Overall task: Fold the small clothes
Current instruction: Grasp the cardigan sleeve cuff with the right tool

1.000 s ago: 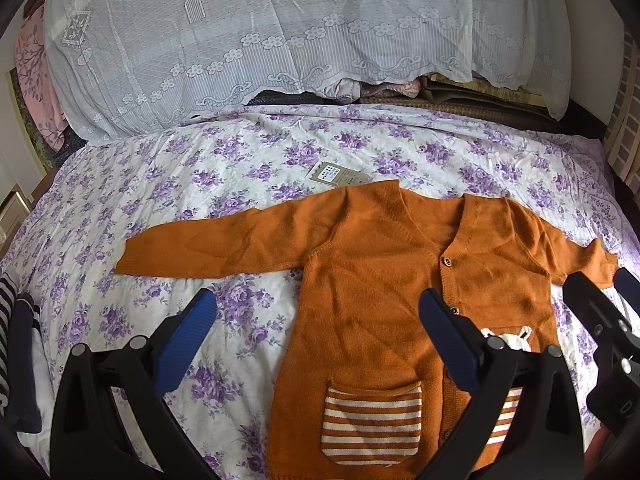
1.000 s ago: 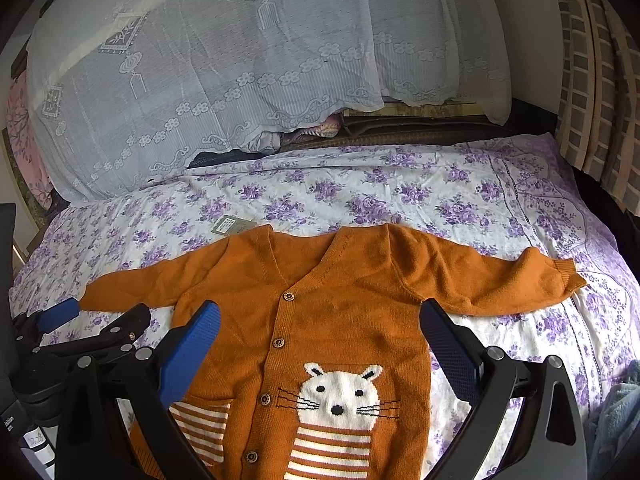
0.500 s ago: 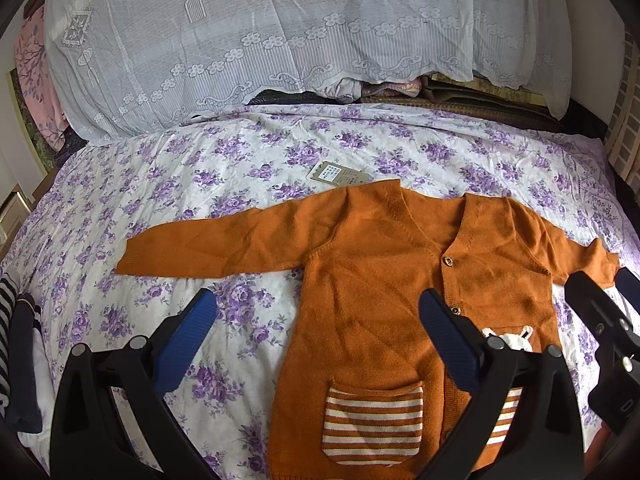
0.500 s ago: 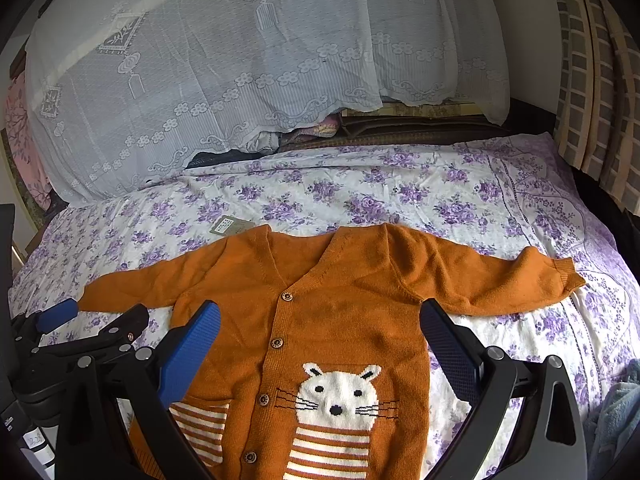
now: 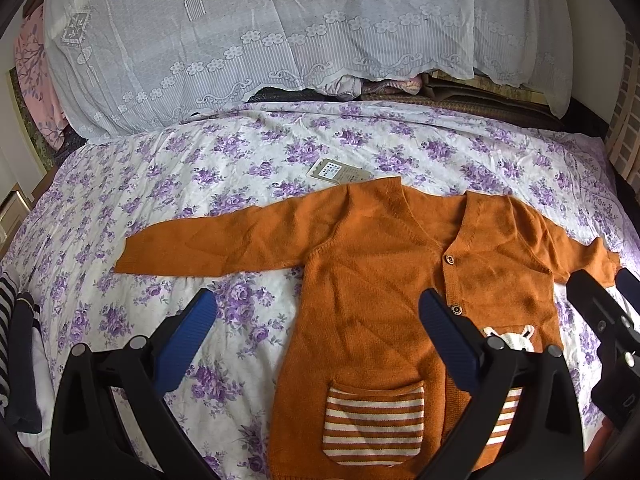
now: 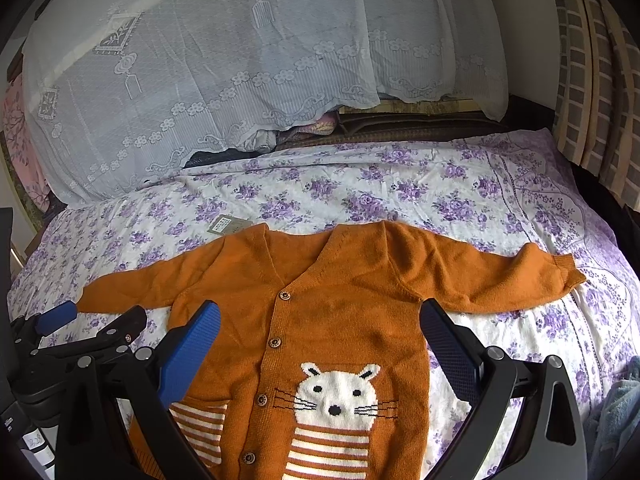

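An orange knit cardigan (image 5: 372, 280) with a striped pocket and a white cat face lies flat and face up on the flowered bedsheet (image 5: 160, 184), both sleeves spread out. It also shows in the right wrist view (image 6: 344, 300). My left gripper (image 5: 316, 332) is open and empty, hovering above the cardigan's left side and the sheet. My right gripper (image 6: 320, 340) is open and empty, hovering above the cardigan's buttoned front. A paper tag (image 5: 332, 170) lies by the collar.
A lace-covered pile (image 5: 280, 40) stands along the far side of the bed. Striped and dark clothes (image 5: 16, 344) lie at the left edge. A blue-grey cloth (image 6: 616, 416) lies at the right edge. A checked curtain (image 6: 592, 60) hangs at the right.
Almost nothing has moved; both grippers hover open in the same place over the cardigan, with only a slight drift of the view.
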The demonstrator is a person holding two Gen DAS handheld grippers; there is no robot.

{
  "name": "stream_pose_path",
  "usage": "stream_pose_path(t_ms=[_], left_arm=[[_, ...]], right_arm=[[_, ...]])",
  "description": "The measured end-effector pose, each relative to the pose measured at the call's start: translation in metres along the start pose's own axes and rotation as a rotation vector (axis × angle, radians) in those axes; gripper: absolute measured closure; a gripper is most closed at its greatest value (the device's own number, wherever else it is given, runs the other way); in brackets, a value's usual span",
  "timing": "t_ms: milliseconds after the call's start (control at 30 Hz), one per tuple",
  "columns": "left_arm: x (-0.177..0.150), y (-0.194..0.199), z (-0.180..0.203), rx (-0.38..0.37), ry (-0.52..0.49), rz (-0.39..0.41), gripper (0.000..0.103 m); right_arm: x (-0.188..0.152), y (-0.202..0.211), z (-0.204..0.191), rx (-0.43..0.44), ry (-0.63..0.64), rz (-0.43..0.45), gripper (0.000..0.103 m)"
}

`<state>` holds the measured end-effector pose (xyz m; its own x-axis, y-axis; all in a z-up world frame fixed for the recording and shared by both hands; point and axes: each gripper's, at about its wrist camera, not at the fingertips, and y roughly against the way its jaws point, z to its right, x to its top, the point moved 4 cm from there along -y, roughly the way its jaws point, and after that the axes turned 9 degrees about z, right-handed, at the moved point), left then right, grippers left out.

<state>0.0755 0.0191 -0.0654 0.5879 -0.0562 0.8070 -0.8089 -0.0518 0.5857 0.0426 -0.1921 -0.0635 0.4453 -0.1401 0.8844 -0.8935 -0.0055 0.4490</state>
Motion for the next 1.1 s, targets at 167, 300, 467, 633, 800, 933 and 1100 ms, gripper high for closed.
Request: stream_pose_path(t_ms=[167, 300, 467, 633, 800, 933, 1100], left_arm=[[-0.007, -0.013, -0.005, -0.041, 0.027, -0.005, 0.004], [-0.029, -0.055, 0.003, -0.066, 0.044, -0.075, 0.004], [-0.064, -0.109, 0.031, -0.053, -0.058, -0.226, 0.004], [-0.073, -0.113, 0.029, -0.056, -0.069, -0.198, 0.004], [-0.07, -0.118, 0.026, -0.091, -0.02, -0.227, 0.004], [-0.067, -0.113, 0.033, -0.068, -0.054, -0.211, 0.004], [-0.053, -0.104, 0.041, -0.053, -0.121, -0.188, 0.004]], right_arm=[[0.0, -0.003, 0.018, -0.022, -0.037, 0.04, 0.003], [-0.01, -0.021, 0.046, 0.015, -0.149, 0.072, 0.003], [-0.018, -0.045, 0.1, 0.034, -0.367, 0.06, 0.003], [-0.022, -0.042, 0.154, -0.022, -0.533, 0.099, 0.004], [-0.035, -0.033, 0.236, -0.188, -0.72, 0.119, 0.014], [-0.047, -0.047, 0.288, -0.314, -0.802, 0.055, 0.015], [-0.073, -0.068, 0.334, -0.311, -1.03, 0.041, 0.014]])
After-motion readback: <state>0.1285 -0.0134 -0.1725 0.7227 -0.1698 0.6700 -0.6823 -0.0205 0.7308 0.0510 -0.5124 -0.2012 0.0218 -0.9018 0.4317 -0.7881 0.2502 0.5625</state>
